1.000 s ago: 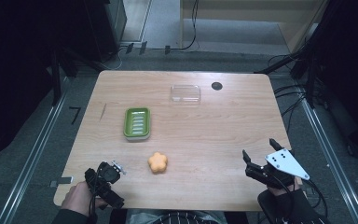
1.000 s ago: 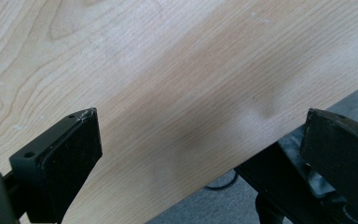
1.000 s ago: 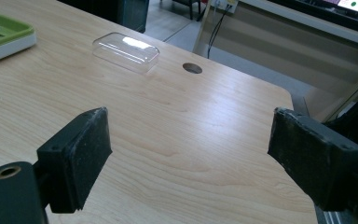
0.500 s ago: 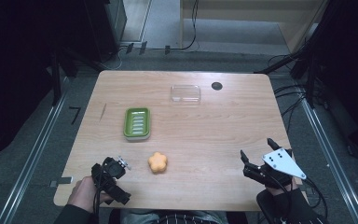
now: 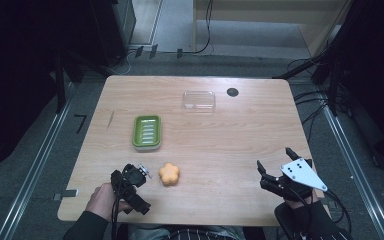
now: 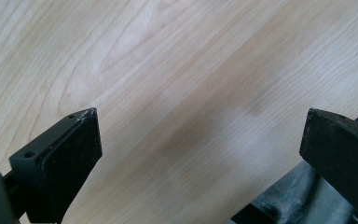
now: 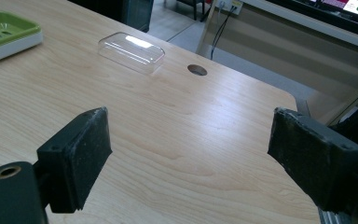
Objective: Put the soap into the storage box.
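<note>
Over the last second the left gripper [image 5: 139, 172] has been creeping forward and rightward along the near edge, closing on the orange flower-shaped piece [image 5: 169, 173], while the right gripper [image 5: 274, 167] has been sliding slightly left and further onto the table [image 5: 240, 135]. Both sets of jaws are standing spread wide and holding nothing; in the left gripper view they are framing bare wood and the table's near edge, and in the right gripper view they are looking across the wood toward the clear lid [image 7: 131, 52] and the green soap dish [image 7: 7, 33]. The orange piece is lying flat near the front edge, just right of the left gripper and not yet touched, with the dish a little beyond it and the lid well apart near the far edge beside a small round hole [image 5: 232, 92]. The left hand's approach is suggesting a pick of the orange piece is being set up, probably for the dish.
</note>
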`<state>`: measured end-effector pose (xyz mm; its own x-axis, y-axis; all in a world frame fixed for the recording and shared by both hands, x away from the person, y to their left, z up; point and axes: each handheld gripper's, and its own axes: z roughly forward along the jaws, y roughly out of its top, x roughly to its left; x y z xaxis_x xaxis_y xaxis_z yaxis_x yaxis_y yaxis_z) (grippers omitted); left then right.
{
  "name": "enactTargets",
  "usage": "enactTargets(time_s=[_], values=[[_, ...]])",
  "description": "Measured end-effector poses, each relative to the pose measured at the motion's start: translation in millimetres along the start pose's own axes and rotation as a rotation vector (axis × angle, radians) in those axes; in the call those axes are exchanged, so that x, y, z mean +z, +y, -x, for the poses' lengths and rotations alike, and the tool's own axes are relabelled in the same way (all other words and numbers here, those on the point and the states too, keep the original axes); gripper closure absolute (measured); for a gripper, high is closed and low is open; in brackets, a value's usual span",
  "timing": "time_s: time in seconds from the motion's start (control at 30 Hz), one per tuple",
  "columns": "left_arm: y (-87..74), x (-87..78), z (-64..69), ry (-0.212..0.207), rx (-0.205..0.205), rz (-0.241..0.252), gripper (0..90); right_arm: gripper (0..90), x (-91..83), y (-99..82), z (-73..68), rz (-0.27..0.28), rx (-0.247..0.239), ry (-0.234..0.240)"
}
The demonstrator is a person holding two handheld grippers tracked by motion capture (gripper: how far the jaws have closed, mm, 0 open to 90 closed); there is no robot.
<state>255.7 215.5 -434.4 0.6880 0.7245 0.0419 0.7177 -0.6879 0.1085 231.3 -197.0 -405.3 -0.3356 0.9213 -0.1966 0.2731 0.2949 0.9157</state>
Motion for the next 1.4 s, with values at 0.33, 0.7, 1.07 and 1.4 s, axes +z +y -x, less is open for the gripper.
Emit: enactTargets(time_s=[0.33, 0.7, 1.07, 1.4], values=[[15.4, 2.5, 1.6, 0.001, 0.008, 0.009, 0.0, 13.4, -0.5, -0.4, 0.2, -0.004, -0.001, 0.000], [33.5, 3.4, 4.7, -0.022, 0.040, 0.026, 0.0, 13.3, 1.7, 0.8, -1.2, -0.004, -0.007, 0.009], [55.1, 4.3, 9.6, -0.039, 0.075, 0.048, 0.0, 13.4, -1.1, -1.0, 1.2, 0.000, 0.001, 0.000], [67.3, 9.1, 7.0, -0.027, 0.088, 0.065, 3.6, 13.4, -2.1, -1.8, 2.3, 0.002, 0.009, -0.004]])
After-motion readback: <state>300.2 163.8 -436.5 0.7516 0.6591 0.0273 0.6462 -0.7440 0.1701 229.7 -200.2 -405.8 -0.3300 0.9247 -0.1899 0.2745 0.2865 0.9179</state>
